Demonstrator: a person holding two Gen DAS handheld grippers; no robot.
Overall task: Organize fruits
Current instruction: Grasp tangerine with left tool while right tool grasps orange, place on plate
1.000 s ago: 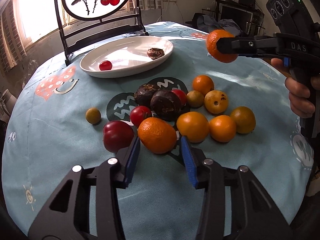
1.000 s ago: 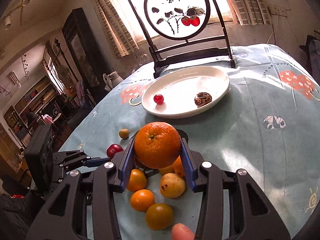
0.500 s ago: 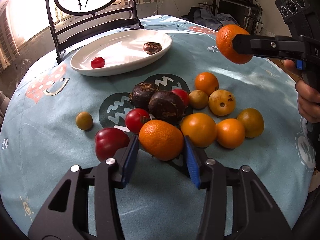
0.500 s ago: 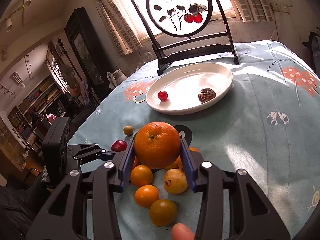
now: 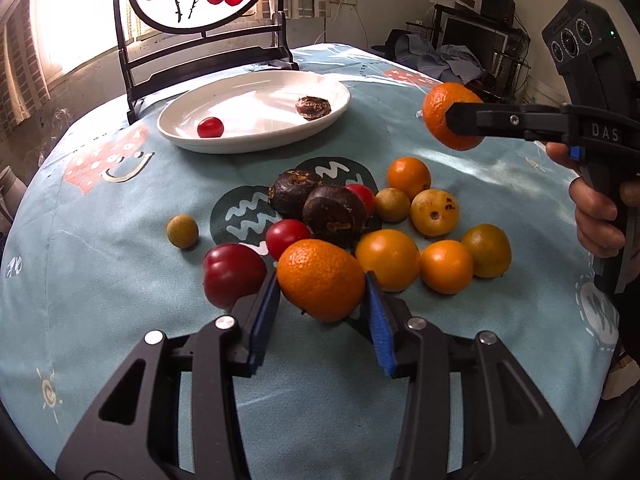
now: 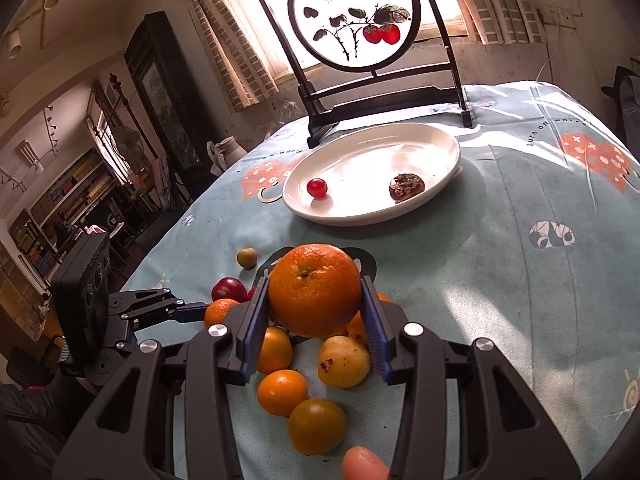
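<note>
I'm clenching my right gripper (image 6: 315, 312) on a mandarin (image 6: 314, 289); the white plate (image 6: 436, 196) is lying straight ahead, upper centre. My left gripper (image 5: 321, 307) is straddling another mandarin (image 5: 320, 279), grip uncertain.

A round table in a blue cloth (image 5: 100, 280) bears a white plate (image 5: 256, 142), loose fruit (image 5: 392, 258) and a painted screen (image 6: 356, 20)

Left gripper (image 5: 322, 312): two matte black plastic arms with triangular cut-outs, round silver screw heads at the joints, and flat ribbed blue pads (image 5: 380, 330) lining the fingers. Right gripper (image 6: 316, 318): the same black build and blue pads; its side carries white letters "DAS", a small blue tab and a boxy black housing. Bare-skinned right hand (image 5: 600, 216).
</note>
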